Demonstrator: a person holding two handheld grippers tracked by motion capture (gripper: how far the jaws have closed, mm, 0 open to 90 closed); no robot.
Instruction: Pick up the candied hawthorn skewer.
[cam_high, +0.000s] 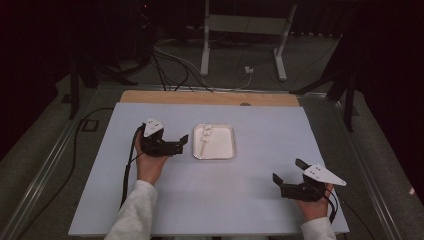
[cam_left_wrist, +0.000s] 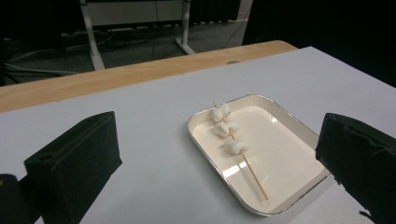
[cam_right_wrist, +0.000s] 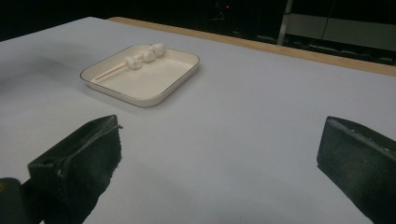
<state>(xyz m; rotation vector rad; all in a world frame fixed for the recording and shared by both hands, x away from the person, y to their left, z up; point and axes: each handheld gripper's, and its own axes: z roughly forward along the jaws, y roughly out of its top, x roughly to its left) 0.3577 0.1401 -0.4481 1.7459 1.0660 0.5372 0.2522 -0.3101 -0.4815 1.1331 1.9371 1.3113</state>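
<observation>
Your left gripper (cam_high: 176, 143) sits just beside the left rim of the white tray (cam_high: 227, 152), jaws spread wide and holding nothing. Your right gripper (cam_high: 288, 176) rests well apart, toward the near right part of the bench (cam_high: 260, 200), jaws likewise released and empty. The skewer (cam_left_wrist: 229, 137) lies flat in the tray along its left side, three white marshmallow-like pieces bunched on its far half, bare stick pointing toward you.

Risks, as judged from here:
- The stick is thin and lies flat on the tray floor. Close the jaws from above and they may skid off it or press it down rather than lift it.
- Clamp on the white pieces and you will likely squash them or slide them along the stick.
- The tray is shallow and looks light. A jaw catching the raised rim could push it across the smooth sheet or tip it.
- A grip at the bare end alone lets the loaded end droop.

Room for moving: the tray stands mid-bench, far from all edges. Open surface lies on every side, widest between the tray and your right gripper. The wooden strip (cam_left_wrist: 116, 77) marks the far edge.
</observation>
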